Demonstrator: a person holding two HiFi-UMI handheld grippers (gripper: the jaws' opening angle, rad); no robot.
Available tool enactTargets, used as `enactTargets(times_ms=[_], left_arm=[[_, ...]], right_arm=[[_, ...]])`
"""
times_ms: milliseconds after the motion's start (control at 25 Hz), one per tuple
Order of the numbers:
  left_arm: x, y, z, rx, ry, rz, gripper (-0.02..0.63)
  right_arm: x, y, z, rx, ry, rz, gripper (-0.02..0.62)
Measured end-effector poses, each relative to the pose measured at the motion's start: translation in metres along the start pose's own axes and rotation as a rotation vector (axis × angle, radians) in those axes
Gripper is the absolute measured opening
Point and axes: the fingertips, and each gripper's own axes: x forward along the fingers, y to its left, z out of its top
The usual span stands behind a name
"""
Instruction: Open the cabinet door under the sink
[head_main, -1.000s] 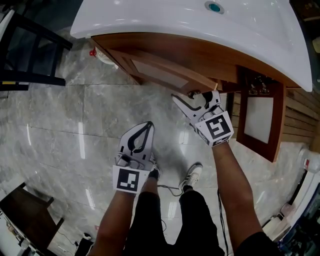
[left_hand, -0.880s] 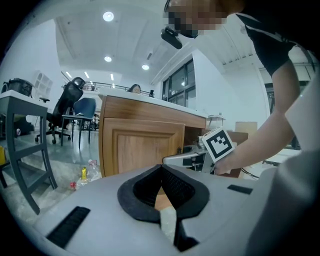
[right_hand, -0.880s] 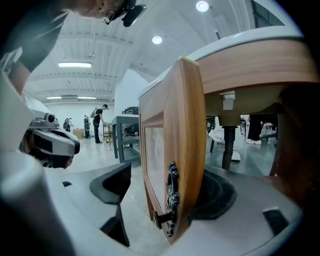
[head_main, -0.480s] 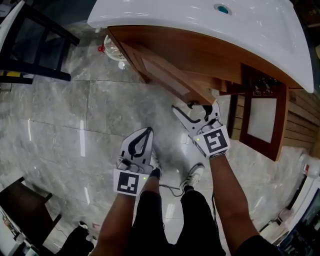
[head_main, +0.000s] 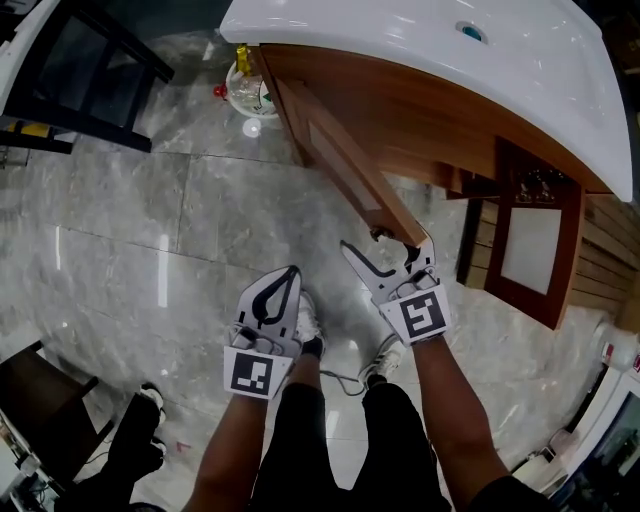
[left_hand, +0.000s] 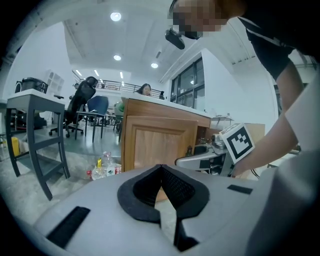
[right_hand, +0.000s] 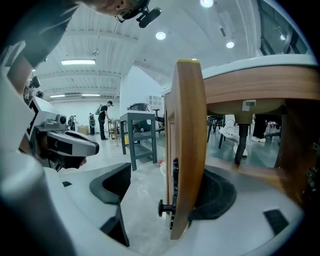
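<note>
Wooden cabinet door (head_main: 345, 160) sits inside outstretched, spread right gripper (head_main: 386, 247); left gripper (head_main: 293, 271) clenched low.

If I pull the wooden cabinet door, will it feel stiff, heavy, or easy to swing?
The cabinet door is a thick wooden panel, so it is probably stiff. It stands ajar, so it should swing rather than slide. Its small knob may slip.

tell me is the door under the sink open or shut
Open. The cabinet door stands swung out from under the sink, its edge inside the open right tool.
</note>
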Motion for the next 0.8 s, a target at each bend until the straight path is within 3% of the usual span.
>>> enactTargets(times_ms=[800], left_arm=[[-0.023, 0.024, 0.001, -0.026, -0.012, 0.08, 0.023]], right_arm=[[0.007, 0.072, 0.007, 0.051, 0.006, 0.066, 0.357]])
